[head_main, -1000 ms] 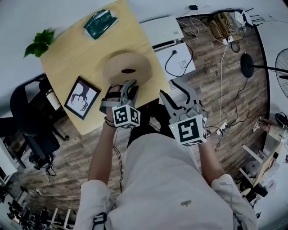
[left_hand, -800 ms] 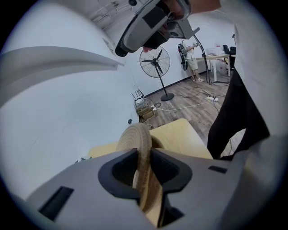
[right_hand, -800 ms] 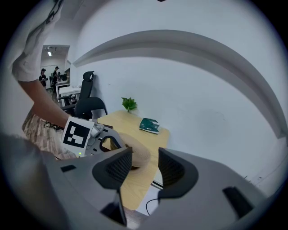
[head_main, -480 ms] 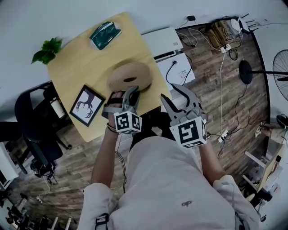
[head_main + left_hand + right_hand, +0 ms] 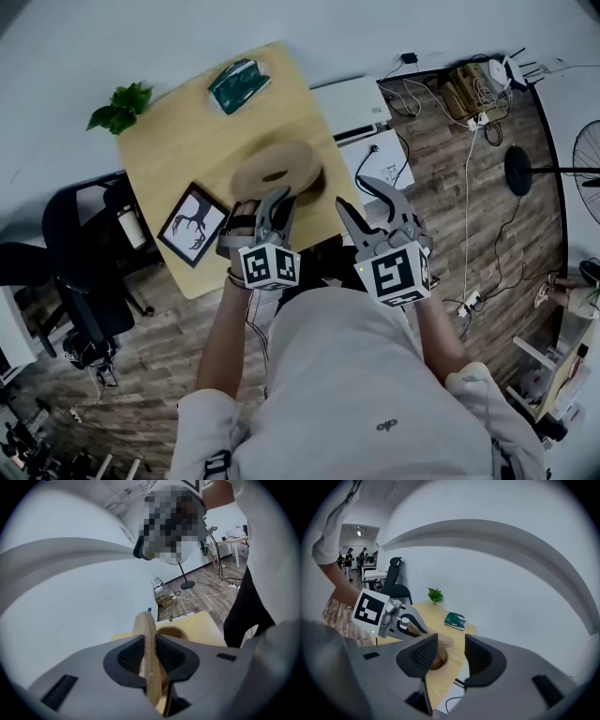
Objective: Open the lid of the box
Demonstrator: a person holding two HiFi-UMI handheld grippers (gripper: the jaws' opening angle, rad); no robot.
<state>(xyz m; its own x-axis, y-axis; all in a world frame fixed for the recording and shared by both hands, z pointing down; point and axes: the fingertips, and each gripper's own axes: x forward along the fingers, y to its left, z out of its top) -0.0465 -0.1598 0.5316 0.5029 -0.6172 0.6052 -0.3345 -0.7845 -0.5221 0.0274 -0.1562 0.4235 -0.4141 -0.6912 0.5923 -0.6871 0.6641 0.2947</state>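
Lid: the woven round lid is caught by its near rim and tilted up, at 12 o'clock from the left tool in the head view.
Left tool: the left tool is clenched on the lid's rim, which stands edge-on between its pads.
Right tool: the right tool has its jaws apart with nothing between them. It hangs off the tabletop's near edge, at 3 o'clock from the left tool.
Box: the box sits on the tabletop under the lid. Its brown inside shows in the right gripper view (only a slice of the mouth, the rest being behind a jaw).
Done: the rim is gripped and the lid looks lifted clear on the near side.
Left: by my reading, the lid has yet to come fully away and be set down somewhere on the tabletop. Whether its far edge rests on the box I cannot tell.
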